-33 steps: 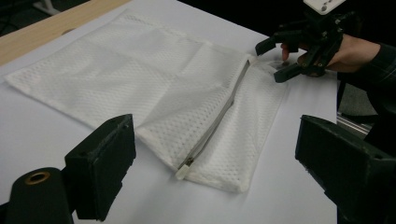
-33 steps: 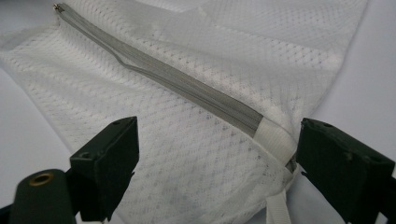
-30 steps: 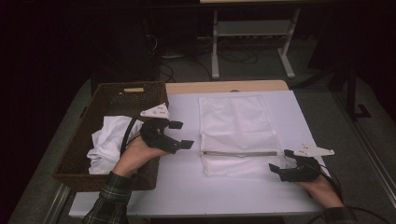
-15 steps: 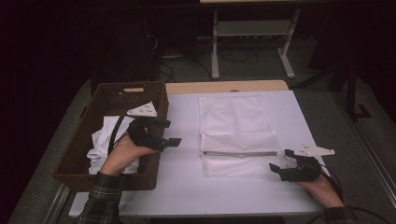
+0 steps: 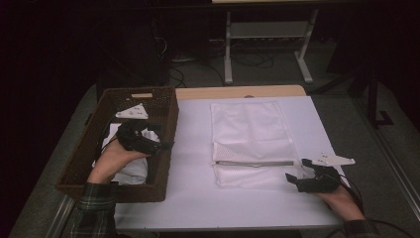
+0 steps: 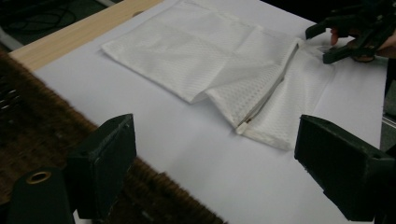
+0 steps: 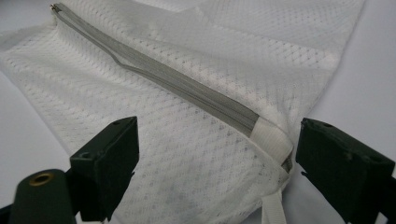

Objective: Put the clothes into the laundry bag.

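Note:
A white mesh bag (image 5: 250,131) lies flat on the white table (image 5: 193,193), its grey zipper (image 5: 252,162) running across the near part. My right gripper (image 5: 296,169) rests at the zipper's right end, open. In the right gripper view its jaws straddle the zipper (image 7: 177,84) end and the bag's corner tab (image 7: 273,144) without closing on them. My left gripper (image 5: 161,139) hovers open over the right wall of a brown wicker basket (image 5: 166,106), holding nothing. The left gripper view looks across the basket rim (image 6: 28,126) toward the bag (image 6: 210,51) and the right gripper (image 6: 317,45).
Crumpled white cloth (image 5: 131,171) lies inside the basket under my left hand. A wooden strip (image 5: 237,92) edges the table's far side. Beyond it stand a metal frame's legs (image 5: 267,44) and floor cables (image 5: 247,59).
My left gripper has moved left and back, from the table beside the bag to above the basket. The right gripper and the bag have stayed put.

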`<state>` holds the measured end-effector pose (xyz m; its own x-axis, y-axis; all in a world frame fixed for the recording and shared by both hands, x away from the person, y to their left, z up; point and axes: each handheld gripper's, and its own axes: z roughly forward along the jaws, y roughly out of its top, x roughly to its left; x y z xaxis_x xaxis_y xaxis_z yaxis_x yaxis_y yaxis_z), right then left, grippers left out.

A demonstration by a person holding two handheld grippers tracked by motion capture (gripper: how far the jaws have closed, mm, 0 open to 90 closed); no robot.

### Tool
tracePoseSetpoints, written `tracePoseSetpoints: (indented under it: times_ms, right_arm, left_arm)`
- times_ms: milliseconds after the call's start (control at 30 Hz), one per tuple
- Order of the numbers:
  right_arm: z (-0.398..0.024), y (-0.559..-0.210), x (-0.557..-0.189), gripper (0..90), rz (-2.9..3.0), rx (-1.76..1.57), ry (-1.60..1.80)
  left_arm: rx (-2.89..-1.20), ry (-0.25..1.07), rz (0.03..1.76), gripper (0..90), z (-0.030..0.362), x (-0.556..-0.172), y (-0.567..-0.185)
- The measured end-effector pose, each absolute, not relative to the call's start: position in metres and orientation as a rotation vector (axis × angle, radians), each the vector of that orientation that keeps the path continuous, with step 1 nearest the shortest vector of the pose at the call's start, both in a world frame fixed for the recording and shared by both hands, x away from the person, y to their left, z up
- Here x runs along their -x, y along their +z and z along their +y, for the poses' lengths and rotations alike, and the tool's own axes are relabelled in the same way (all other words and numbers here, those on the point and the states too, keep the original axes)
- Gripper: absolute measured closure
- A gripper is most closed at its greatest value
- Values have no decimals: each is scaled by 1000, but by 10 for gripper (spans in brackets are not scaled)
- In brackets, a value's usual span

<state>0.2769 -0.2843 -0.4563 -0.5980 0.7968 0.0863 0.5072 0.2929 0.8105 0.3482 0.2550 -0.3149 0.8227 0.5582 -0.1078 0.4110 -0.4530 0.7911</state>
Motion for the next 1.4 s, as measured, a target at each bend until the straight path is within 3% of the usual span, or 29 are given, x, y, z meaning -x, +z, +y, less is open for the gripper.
tracePoseSetpoints:
  times_ms: [967, 1400]
  right_arm:
    - [-285, -457, -278, 128, 2235, -1179, 1211]
    - [-286, -457, -278, 128, 2230, -1187, 1217]
  left_arm:
    - [-2151, 379, 1002, 123, 330, -363, -331]
    - [-2233, 395, 1137, 120, 342, -373, -352]
